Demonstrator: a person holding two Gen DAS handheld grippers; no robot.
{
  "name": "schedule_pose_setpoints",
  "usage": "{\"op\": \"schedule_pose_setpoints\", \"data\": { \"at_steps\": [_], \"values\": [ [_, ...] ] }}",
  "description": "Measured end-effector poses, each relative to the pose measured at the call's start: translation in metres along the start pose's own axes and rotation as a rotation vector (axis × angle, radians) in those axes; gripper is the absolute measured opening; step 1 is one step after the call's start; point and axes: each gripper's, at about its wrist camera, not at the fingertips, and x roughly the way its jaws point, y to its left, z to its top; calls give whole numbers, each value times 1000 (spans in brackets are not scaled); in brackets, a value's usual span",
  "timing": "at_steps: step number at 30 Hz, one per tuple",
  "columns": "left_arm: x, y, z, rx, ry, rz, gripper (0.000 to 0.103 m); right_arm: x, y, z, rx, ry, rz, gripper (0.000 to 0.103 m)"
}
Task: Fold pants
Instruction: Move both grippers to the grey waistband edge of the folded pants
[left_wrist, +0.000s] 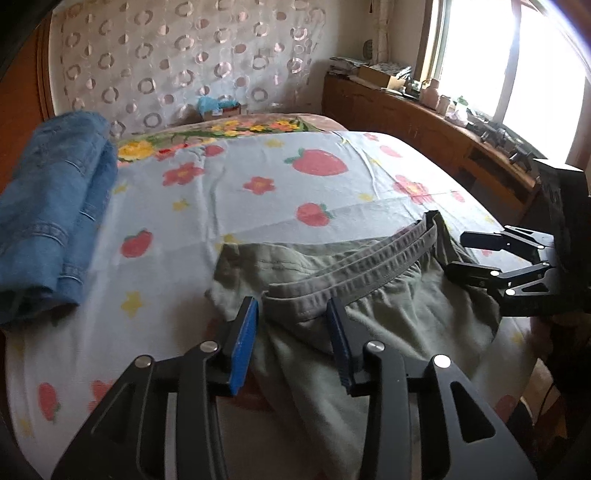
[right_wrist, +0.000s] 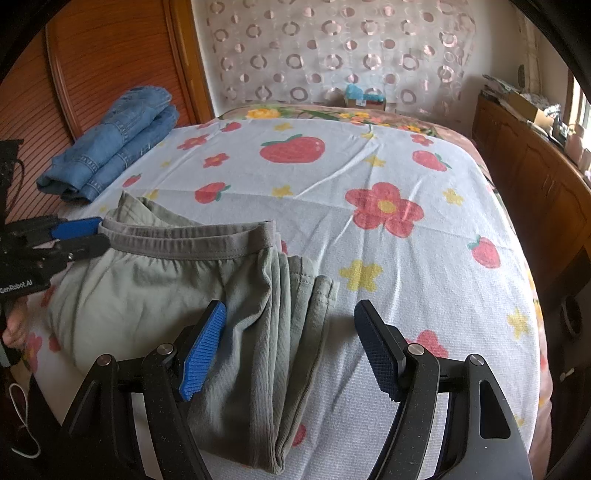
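Both grippers, left gripper and right gripper, gape (holding nothing) over pants.

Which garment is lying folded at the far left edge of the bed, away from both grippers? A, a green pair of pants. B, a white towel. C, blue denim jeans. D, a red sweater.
C: the folded blue denim jeans rest at the left edge of the strawberry-print bedsheet, while the green pants lie near both open grippers.
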Motion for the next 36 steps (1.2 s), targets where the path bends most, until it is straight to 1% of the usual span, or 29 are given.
{"op": "schedule_pose_setpoints", "data": {
  "at_steps": [3, 4, 5, 6, 7, 11, 13, 15, 20, 22, 24, 26, 30, 32, 36],
  "values": [
    [2, 0, 0, 2, -12, -6, 35, 0, 0, 0, 1, 0, 1, 74],
    [3, 1, 1, 4, -11, -14, 25, 0, 0, 0, 1, 0, 1, 74],
    [3, 0, 2, 13, -13, -9, 19, 0, 0, 0, 3, -1, 3, 74],
    [1, 0, 2, 22, -22, -3, 16, -1, 0, 0, 5, -3, 5, 74],
    [-3, -2, 4, 33, -39, 10, 9, -1, 0, 0, 7, -5, 8, 74],
    [-19, -8, 17, 48, -98, 15, 9, -2, 2, 1, 14, -7, 5, 74],
    [-20, -11, 24, 64, -105, 30, 9, -1, 3, 2, 12, -6, 2, 74],
    [-15, -10, 28, 64, -93, 40, 9, 0, 5, 2, 8, -4, -4, 74],
    [-2, 0, 24, 12, -34, 43, 20, 1, 5, 2, 9, -5, -3, 74],
    [-1, 1, 19, 20, -24, 54, 25, 1, 7, 2, 10, -6, -3, 74],
    [-2, 0, 15, 30, -17, 67, 28, 1, 7, 2, 8, -5, -5, 74],
    [-2, 2, 12, 27, -10, 59, 32, 1, 5, 2, 9, -6, -4, 74],
    [3, 5, 3, 29, 19, 60, 33, 0, 5, 1, 8, -5, -5, 74],
    [9, 5, -2, 31, 38, 64, 36, 1, 5, 1, 8, -5, -5, 74],
    [10, 3, -7, 37, 27, 76, 39, 1, 6, 2, 9, -6, -4, 74]
  ]
}}
